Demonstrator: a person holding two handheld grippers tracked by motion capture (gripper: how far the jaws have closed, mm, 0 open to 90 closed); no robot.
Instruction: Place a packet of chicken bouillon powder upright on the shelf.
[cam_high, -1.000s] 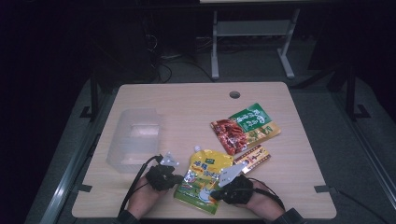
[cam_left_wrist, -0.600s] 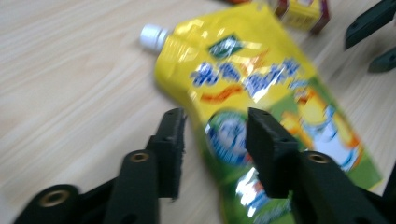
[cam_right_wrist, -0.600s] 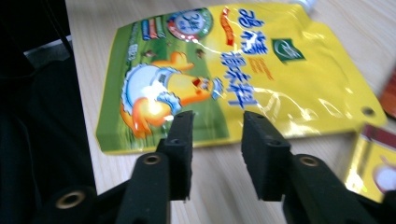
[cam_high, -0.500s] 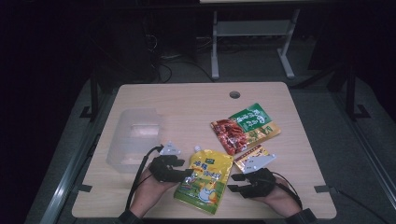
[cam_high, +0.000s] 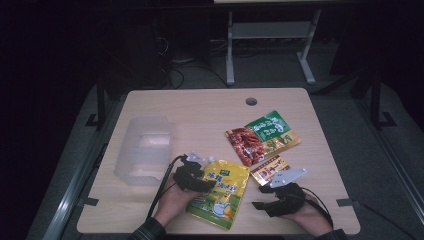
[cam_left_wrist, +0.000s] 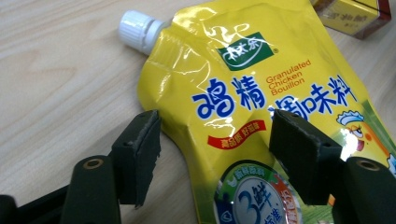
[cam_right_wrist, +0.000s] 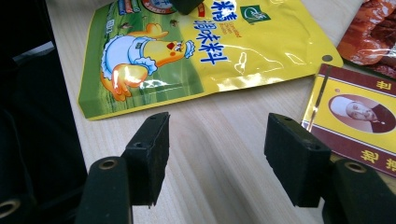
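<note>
On the desk (cam_high: 210, 107) the yellow pouch (cam_high: 220, 192) lies flat at the near edge, and I'd close my left gripper (cam_left_wrist: 215, 144), jaws spread astride its neck, squarely below the cap (cam_left_wrist: 136, 29). My right gripper (cam_right_wrist: 217, 154), jaws also spread, hovers empty beside it.

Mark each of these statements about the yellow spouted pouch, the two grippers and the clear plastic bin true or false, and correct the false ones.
1. The yellow spouted chicken bouillon pouch lies flat on the wooden table. True.
2. The left gripper is shut on the pouch. False: its jaws stand open astride the pouch's upper edge.
3. The right gripper is open over bare table. True.
4. The clear plastic bin holds the pouch. False: the pouch lies on the table to its right.
5. The pouch's white cap is on. True.
</note>
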